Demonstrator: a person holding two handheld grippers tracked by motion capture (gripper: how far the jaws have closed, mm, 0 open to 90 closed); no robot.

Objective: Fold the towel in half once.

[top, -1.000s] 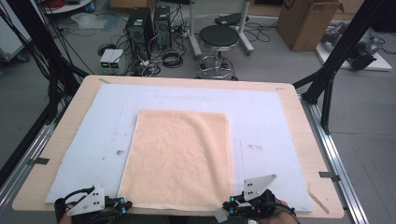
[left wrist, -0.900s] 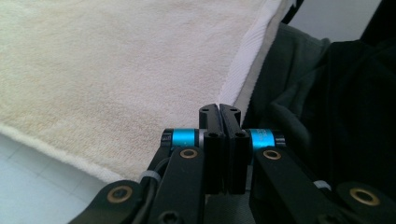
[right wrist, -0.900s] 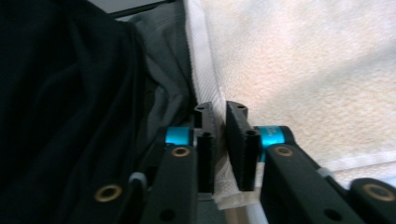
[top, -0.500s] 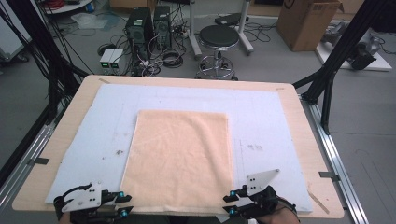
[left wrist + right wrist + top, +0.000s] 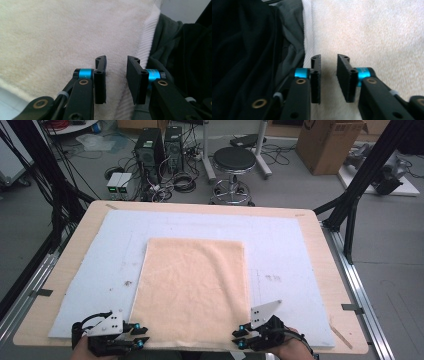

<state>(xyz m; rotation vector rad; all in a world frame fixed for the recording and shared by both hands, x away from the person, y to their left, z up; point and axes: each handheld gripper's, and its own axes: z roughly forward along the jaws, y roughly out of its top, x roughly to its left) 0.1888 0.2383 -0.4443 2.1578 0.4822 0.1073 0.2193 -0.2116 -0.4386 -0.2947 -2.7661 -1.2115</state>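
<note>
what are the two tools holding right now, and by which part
Nothing is held. The left tool and right tool each have their jaws apart over the near edge of the towel, having just been closing, with no fabric pinched.

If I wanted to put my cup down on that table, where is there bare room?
Bare patches of the blue mat lie left of the towel, to its right, and in a strip beyond its far edge. The near edge is crowded: the left tongs and the right tongs sit at the towel's two near corners.
</note>
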